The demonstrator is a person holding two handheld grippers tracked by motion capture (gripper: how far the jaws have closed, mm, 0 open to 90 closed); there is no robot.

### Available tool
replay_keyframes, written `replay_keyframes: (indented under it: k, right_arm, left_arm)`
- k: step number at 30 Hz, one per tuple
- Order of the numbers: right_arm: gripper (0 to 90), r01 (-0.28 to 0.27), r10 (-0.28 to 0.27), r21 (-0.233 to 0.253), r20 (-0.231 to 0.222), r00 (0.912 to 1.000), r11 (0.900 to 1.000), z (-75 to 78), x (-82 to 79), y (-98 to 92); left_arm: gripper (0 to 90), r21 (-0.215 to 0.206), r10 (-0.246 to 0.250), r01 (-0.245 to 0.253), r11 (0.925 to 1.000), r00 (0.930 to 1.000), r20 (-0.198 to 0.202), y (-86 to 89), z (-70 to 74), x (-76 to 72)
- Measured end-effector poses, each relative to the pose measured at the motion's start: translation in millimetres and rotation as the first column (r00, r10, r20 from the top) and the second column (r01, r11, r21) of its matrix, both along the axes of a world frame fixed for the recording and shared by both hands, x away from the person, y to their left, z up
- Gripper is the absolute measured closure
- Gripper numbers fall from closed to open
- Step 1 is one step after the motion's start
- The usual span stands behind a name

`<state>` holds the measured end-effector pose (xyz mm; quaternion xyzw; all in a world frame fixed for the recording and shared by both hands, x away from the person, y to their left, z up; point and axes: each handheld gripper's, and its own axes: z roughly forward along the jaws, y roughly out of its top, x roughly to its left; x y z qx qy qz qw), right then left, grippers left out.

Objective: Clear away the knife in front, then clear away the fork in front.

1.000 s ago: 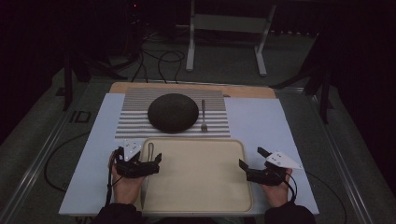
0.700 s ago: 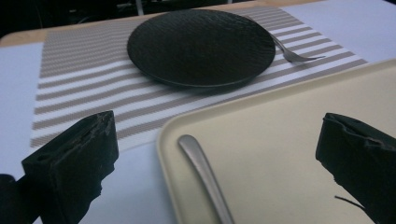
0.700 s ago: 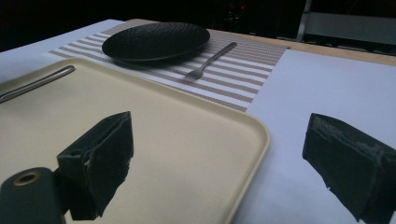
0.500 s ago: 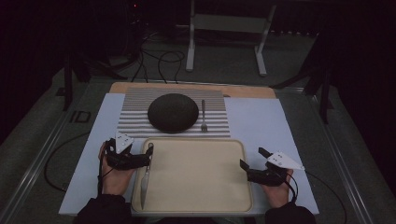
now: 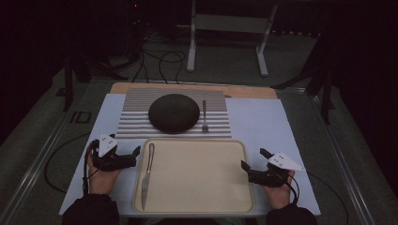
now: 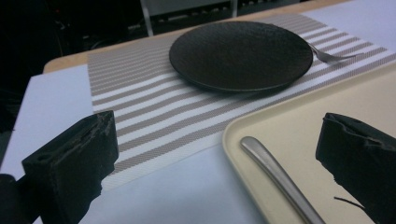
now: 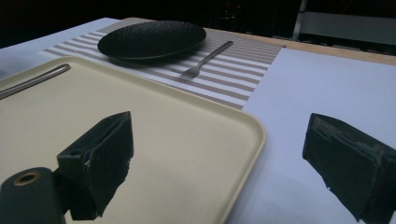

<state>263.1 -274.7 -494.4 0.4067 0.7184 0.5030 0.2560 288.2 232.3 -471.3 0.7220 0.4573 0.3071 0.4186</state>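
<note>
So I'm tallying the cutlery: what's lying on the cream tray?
Just a knife, lying lengthwise along the left edge of the tray; the rest of the tray's surface is bare. The fork sits on the striped mat beside the dark plate.

Dim — dark surroundings, soft focus

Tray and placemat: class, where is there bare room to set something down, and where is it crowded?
Most of the tray is bare, from the knife along its left rim to its right rim. The white cover right of the striped placemat is bare too. The placemat is crowded: the plate and fork fill its middle.
</note>
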Motion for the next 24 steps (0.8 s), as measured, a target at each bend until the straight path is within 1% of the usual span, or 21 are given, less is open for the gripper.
replay_keyframes:
  k: [5,8,10,12,13,14,15,20,22,24]
  right_arm:
    - [8.6,0.002,-0.002,-0.004,0.001,1.0000,1.000,0.1,0.7,0.5]
    - [8.6,0.017,-0.017,0.005,0.005,0.9998,1.000,1.5,1.8,-2.9]
    - [8.6,0.019,-0.019,0.018,0.002,0.9998,1.000,2.4,2.4,-3.6]
    - [8.5,0.021,-0.021,0.019,0.003,0.9998,1.000,3.2,2.9,-3.4]
    - [8.5,0.021,-0.021,0.021,0.003,0.9998,1.000,4.9,3.0,-2.7]
    - [8.4,0.007,-0.007,0.018,0.007,1.0000,1.000,9.4,4.5,-0.4]
    - [8.4,0.004,-0.004,0.017,0.008,1.0000,1.000,10.9,5.1,0.6]
    - [8.2,-0.007,0.007,-0.003,-0.011,0.9999,1.000,19.6,12.3,8.4]
    - [8.2,-0.007,0.007,-0.009,-0.011,0.9999,1.000,23.4,16.1,11.2]
    - [8.2,-0.007,0.007,-0.007,-0.017,0.9998,1.000,27.6,20.1,13.6]
  left_arm:
    - [0.1,-0.012,0.000,0.000,0.9999,0.9998,0.021,5.8,-0.2,-3.8]
    - [0.2,-0.011,0.000,0.000,0.9999,0.9997,0.026,8.0,-0.7,-6.1]
    - [0.2,-0.007,0.002,-0.002,1.0000,0.9997,0.025,9.0,-1.8,-7.1]
    - [0.2,-0.008,0.005,-0.005,1.0000,0.9996,0.026,9.4,-2.6,-7.4]
    - [0.2,-0.007,0.008,-0.008,0.9999,0.9997,0.024,10.1,-3.3,-7.5]
    - [0.1,-0.011,0.029,-0.029,0.9995,0.9994,0.021,10.3,-5.3,-7.4]
    - [0.1,-0.009,0.037,-0.036,0.9993,0.9990,0.024,10.4,-6.3,-7.5]
    - [0.2,-0.016,0.042,-0.041,0.9990,0.9988,0.024,12.1,-7.6,-8.6]
    - [0.2,-0.030,0.051,-0.050,0.9983,0.9984,0.024,13.9,-9.1,-8.6]
    - [0.2,-0.029,0.056,-0.055,0.9980,0.9984,0.013,13.3,-10.3,-8.2]
